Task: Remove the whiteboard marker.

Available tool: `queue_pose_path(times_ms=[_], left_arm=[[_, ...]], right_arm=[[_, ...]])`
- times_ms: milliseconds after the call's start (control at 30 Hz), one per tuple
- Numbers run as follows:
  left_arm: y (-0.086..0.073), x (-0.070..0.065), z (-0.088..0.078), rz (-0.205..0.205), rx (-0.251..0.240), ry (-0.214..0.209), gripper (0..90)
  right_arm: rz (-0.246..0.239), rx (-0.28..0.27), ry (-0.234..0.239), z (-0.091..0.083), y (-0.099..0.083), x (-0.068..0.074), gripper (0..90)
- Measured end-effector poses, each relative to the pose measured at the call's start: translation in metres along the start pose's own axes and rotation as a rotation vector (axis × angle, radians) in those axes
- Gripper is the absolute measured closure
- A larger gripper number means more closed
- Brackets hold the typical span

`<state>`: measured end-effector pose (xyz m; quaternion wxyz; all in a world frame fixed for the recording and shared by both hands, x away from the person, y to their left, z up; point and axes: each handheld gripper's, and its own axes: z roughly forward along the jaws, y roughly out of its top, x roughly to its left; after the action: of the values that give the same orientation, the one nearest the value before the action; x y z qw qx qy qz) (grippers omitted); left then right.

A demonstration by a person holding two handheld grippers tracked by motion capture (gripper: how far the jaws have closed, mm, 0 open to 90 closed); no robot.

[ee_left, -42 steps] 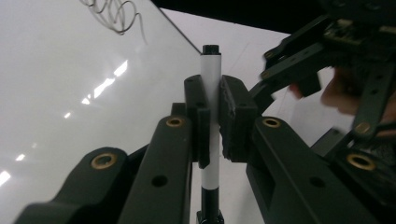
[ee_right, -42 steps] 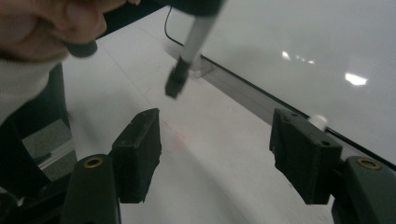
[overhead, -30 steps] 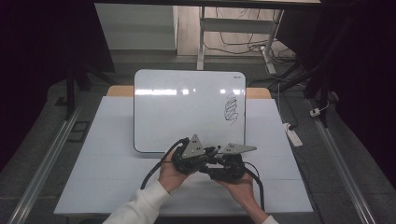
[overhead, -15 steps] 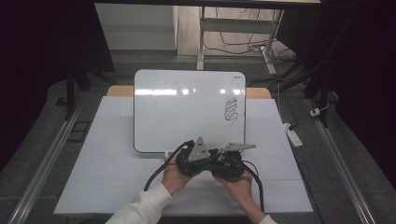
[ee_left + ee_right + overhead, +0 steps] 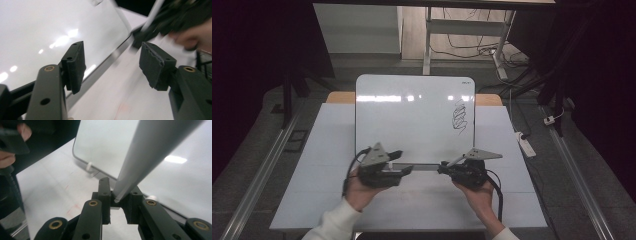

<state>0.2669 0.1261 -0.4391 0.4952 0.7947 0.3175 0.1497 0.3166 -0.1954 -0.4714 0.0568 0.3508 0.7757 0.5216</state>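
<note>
Grey metal bar [image 5: 422, 166] along the near edge of the whiteboard [image 5: 412, 120] on the white bench [image 5: 312, 150], right gripper [image 5: 117, 202] fingers clamped on its end, left gripper [image 5: 112, 65] fingers just spread apart, nothing between them.

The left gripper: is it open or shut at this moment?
Open. In its own view the left gripper shows two jaws standing far apart with nothing between them; they have just been opening.

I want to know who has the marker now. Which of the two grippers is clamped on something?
The right gripper: its fingers pinch the end of a grey marker. The left gripper, by the whiteboard, stands open with nothing between its fingers.
</note>
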Motion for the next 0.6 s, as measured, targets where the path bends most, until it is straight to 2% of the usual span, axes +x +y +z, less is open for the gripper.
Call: queue_pose_path(times_ms=[133, 167, 200, 267, 300, 367, 400, 467, 600], left_arm=[[-0.032, 0.022, -0.028, -0.068, 0.03, 0.046, 33.7], [-0.048, 0.032, -0.038, -0.092, 0.043, 0.069, 33.1], [-0.048, 0.032, -0.038, -0.092, 0.043, 0.069, 32.4], [-0.063, 0.04, -0.044, -0.114, 0.058, 0.086, 31.0], [-0.069, 0.043, -0.046, -0.119, 0.07, 0.095, 31.0], [-0.08, 0.048, -0.049, -0.116, 0.096, 0.113, 29.6], [-0.08, 0.048, -0.049, -0.116, 0.096, 0.113, 29.4], [-0.083, 0.048, -0.049, -0.116, 0.099, 0.114, 29.0], [-0.084, 0.049, -0.05, -0.11, 0.099, 0.118, 28.8]], right_arm=[[-0.018, -0.044, -0.008, -0.01, 0.005, -0.005, 77.8], [-0.031, -0.052, -0.014, -0.012, 0.006, -0.006, 77.8], [-0.031, -0.052, -0.014, -0.012, 0.006, -0.006, 77.8], [-0.062, -0.079, -0.014, -0.017, 0.008, -0.007, 77.8], [-0.062, -0.079, -0.014, -0.017, 0.008, -0.007, 77.8], [-0.098, -0.107, -0.02, -0.021, 0.01, -0.008, 77.8], [-0.098, -0.107, -0.02, -0.021, 0.01, -0.008, 77.8], [-0.133, -0.133, -0.033, -0.025, 0.012, -0.008, 77.8], [-0.152, -0.151, -0.047, -0.029, 0.012, -0.008, 77.8]])
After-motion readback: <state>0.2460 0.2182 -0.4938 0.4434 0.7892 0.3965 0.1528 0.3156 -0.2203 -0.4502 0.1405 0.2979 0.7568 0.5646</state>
